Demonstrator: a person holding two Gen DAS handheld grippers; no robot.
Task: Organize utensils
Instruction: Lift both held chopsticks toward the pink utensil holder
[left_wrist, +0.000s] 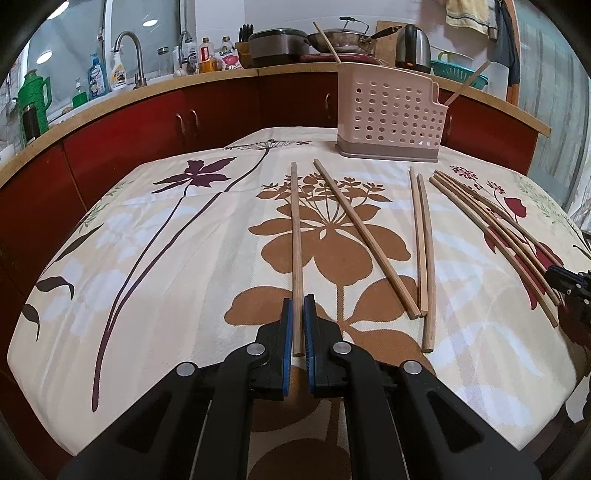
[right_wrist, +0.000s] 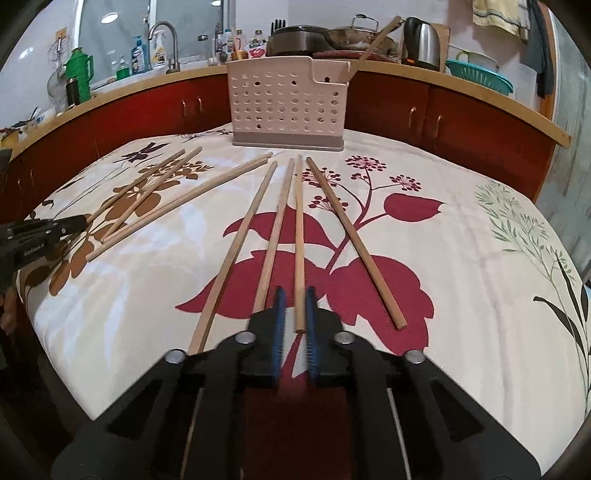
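Observation:
My left gripper (left_wrist: 298, 306) is shut on the near end of a wooden chopstick (left_wrist: 295, 229) that lies on the floral tablecloth (left_wrist: 147, 258). My right gripper (right_wrist: 295, 295) is shut on another chopstick (right_wrist: 299, 221), which points away toward the pink perforated utensil holder (right_wrist: 288, 107). Several loose chopsticks lie on either side of it, such as one (right_wrist: 240, 240) to its left and one (right_wrist: 351, 236) to its right. In the left wrist view the holder (left_wrist: 391, 114) stands at the far right, with a chopstick (left_wrist: 327, 37) leaning out of its top.
A wooden counter (left_wrist: 221, 75) over red cabinets curves behind the table. It carries a faucet (left_wrist: 129, 48), bottles, a cooker (left_wrist: 277, 42), a wok and a kettle (left_wrist: 413, 44). A teal colander (right_wrist: 480, 75) sits at the counter's right.

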